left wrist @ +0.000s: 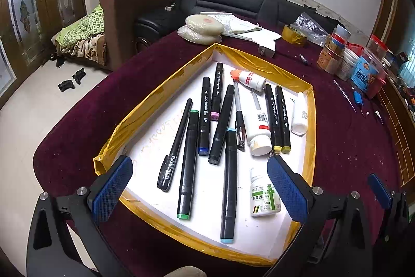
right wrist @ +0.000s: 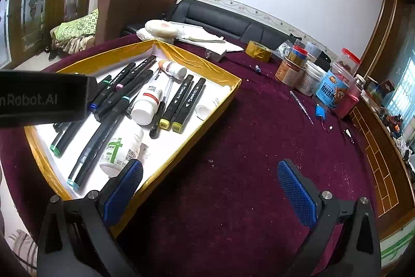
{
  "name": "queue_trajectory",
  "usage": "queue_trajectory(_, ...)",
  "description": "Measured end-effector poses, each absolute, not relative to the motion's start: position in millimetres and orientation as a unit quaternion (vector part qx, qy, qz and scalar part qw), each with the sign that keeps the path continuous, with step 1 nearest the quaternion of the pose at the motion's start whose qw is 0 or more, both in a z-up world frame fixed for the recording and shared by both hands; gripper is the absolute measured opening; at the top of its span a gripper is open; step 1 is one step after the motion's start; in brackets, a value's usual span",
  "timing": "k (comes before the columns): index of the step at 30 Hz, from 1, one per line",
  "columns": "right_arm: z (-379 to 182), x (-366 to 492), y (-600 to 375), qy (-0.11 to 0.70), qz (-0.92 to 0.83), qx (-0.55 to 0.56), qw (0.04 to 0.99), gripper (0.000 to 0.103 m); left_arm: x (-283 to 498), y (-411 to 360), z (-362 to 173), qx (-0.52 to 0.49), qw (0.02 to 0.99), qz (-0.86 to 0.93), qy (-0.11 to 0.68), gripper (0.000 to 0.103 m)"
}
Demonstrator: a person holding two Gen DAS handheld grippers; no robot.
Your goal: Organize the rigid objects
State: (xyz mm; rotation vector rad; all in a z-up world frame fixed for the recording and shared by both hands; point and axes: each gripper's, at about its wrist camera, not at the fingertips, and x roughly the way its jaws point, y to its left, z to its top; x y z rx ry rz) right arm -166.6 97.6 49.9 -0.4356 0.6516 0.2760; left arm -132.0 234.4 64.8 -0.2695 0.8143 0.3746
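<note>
The left gripper (left wrist: 199, 188) hangs over the near end of the tray (left wrist: 310, 105), jaws spread and empty. The right gripper (right wrist: 211, 188) hangs over the tablecloth (right wrist: 246, 147) beside the tray, jaws likewise spread and empty. The tray holds seven markers (left wrist: 187, 165), three pens (left wrist: 176, 142) and four bottles (left wrist: 263, 195). In the right view, the left gripper's body hides some markers.

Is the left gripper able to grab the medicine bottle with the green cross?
Probably yes. The left gripper is open above the tray, and the green-cross bottle lies just inside its right-hand jaw with nothing on top; a light-blue-capped marker lies close beside it.
</note>
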Motion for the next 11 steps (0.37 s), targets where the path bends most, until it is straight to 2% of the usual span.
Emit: queue_trajectory(11,51.0,-166.3,92.3,0.322,0.148,-0.201,0.913,0.102,-130.0,233.8,66.3,-0.133,0.89,0.19,0.392,0.103)
